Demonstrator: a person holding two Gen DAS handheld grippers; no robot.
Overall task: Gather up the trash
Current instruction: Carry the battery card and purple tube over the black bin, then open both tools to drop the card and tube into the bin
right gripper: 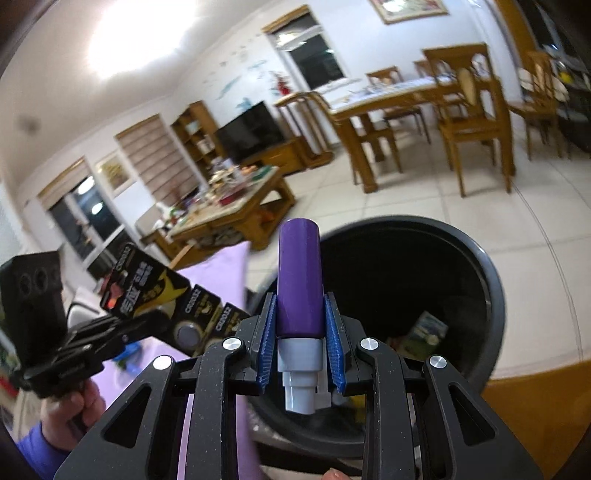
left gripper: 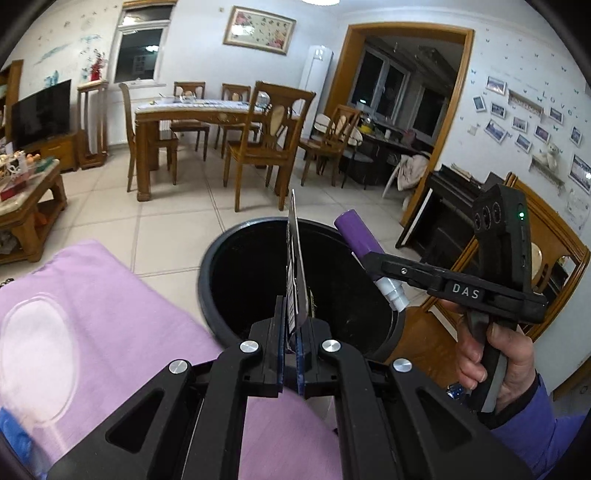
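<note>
Black bin (right gripper: 495,288), carton scrap (right gripper: 424,332) inside

— What's over by the far wall?

— A wooden dining table (left gripper: 192,110) with carved chairs (left gripper: 266,144) around it, under a framed flower picture (left gripper: 258,30). A tall white air conditioner (left gripper: 314,70) stands beside the doorway.

— And to the left?

— A dark television (left gripper: 41,112) on a low cabinet, and a cluttered coffee table (right gripper: 236,206) near it. A lilac cloth (left gripper: 92,295) lies close by. Photos (left gripper: 524,127) and a white teddy bear (left gripper: 551,153) dress the right wall, above a black piano (left gripper: 448,206).
</note>
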